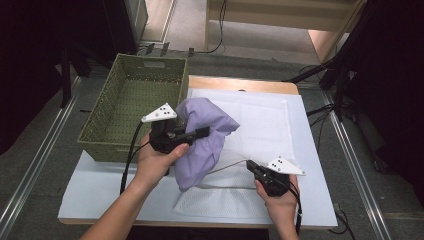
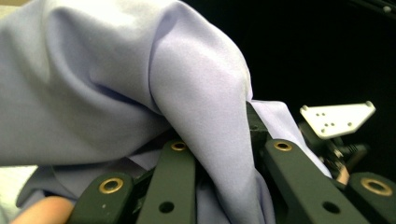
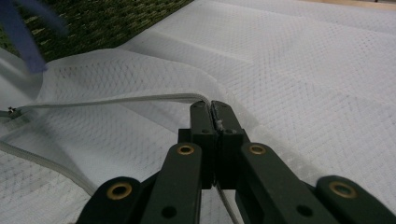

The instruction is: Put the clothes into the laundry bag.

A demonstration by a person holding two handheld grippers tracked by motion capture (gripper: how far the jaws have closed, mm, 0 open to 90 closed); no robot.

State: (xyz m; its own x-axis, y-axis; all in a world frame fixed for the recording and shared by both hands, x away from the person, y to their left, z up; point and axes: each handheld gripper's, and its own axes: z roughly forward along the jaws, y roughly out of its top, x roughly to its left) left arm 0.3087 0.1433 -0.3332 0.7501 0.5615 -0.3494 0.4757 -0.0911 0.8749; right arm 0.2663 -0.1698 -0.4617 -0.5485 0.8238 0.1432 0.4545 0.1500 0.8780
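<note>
A person works two hand-held claws over a white mesh laundry bag spread flat on a table. The left claw, raised above the bag's near left part, is clenched on a lilac cloth; the fabric bunches over and between its black jaws in the left gripper view and hangs in loose folds down to the mesh. The left hand grips the tool from below, its grey three-cornered plate turned up. The right claw lies low at the bag's near edge, its jaws clamped on the bag's white corded hem, which it lifts slightly so that the mesh parts along that edge. The right hand rests just behind it on the near side of the table. A green woven basket stands at the table's far left corner, just beside the bag and near the hanging cloth. Black cables trail from both tools toward the person.
</note>
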